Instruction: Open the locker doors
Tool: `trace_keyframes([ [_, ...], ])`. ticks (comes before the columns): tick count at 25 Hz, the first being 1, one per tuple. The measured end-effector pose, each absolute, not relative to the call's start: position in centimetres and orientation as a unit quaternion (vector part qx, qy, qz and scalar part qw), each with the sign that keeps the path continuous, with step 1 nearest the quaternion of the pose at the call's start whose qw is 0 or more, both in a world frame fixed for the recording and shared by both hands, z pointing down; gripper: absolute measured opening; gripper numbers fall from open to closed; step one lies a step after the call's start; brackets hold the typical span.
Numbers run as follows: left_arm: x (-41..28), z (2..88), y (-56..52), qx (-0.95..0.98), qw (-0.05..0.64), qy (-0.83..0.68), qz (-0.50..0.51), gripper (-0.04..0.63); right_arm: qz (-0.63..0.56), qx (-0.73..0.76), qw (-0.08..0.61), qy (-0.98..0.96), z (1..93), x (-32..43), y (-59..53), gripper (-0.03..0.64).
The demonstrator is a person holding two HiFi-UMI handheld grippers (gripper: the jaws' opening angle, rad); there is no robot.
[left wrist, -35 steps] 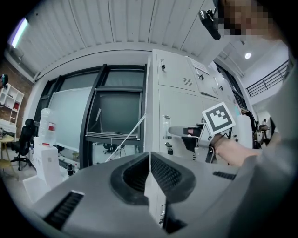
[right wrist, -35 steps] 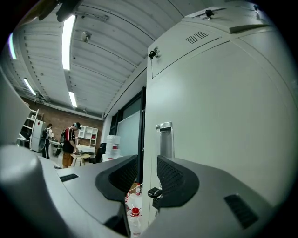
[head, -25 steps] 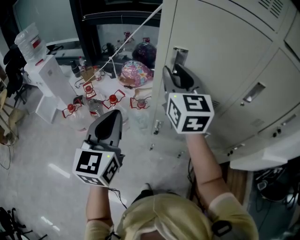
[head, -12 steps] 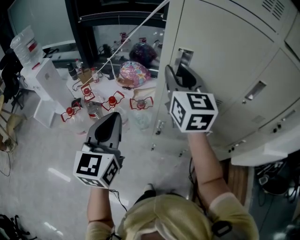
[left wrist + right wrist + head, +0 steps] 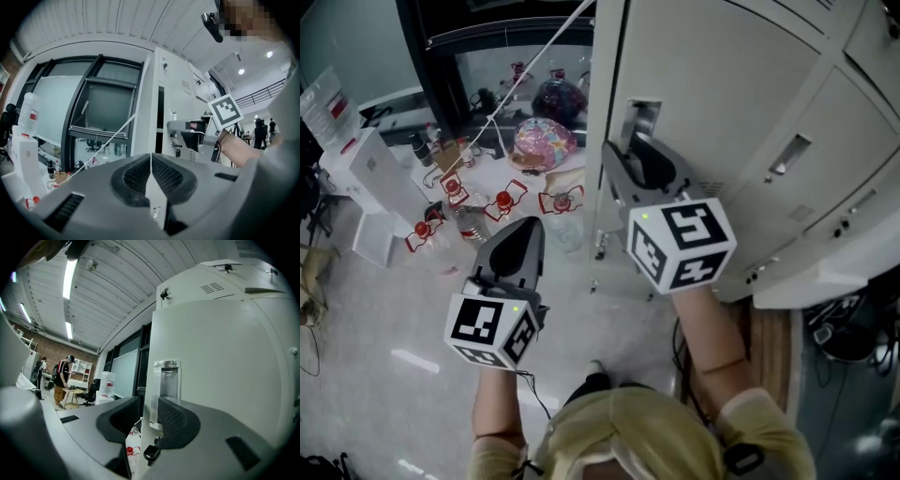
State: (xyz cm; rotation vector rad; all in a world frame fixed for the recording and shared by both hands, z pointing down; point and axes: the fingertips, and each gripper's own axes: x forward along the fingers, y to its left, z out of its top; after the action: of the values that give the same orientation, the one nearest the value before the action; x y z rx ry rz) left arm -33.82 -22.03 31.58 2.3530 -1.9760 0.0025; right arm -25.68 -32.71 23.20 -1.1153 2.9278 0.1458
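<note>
Closest to me, my left tongs [image 5: 525,227] hang level out in the open with the jaws pressed together, pad against pad, and nothing caught between them; in the left gripper view the seam between the two pads runs as one thin line. They touch nothing. A little further forward and off to their right, my right tongs [image 5: 149,405] stand with the jaws wide apart, astride the free edge of the locker door [image 5: 225,371]. The door edge runs up between the two pads: one finger sits on the open side of the edge, the other lies over the door face at the bottom of the recessed handle [image 5: 167,383]. A thin gap shows between the outer pad and the edge, so I do not read this as a clamp. Just below these jaws a small dark loop [image 5: 150,453] hangs off the door edge. To the right of the right tongs run the neighbouring locker doors [image 5: 811,173], shut, each with its own slot handle. Beyond the left tongs, on the floor, lie red-capped bottles [image 5: 502,201] and a colourful bundle [image 5: 540,141], with a white cord [image 5: 534,70] slanting above them and a white water dispenser [image 5: 377,167] far off to the left.
</note>
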Motion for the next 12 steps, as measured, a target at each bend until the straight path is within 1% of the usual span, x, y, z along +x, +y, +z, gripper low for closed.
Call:
trace_keyframes([
  [12,-28.0,30.0,-20.5,0.781,0.022,-0.624,-0.005,0.004,0.062,-0.307,0.008,0.95,22.7,-21.6,-25.9,0.109],
])
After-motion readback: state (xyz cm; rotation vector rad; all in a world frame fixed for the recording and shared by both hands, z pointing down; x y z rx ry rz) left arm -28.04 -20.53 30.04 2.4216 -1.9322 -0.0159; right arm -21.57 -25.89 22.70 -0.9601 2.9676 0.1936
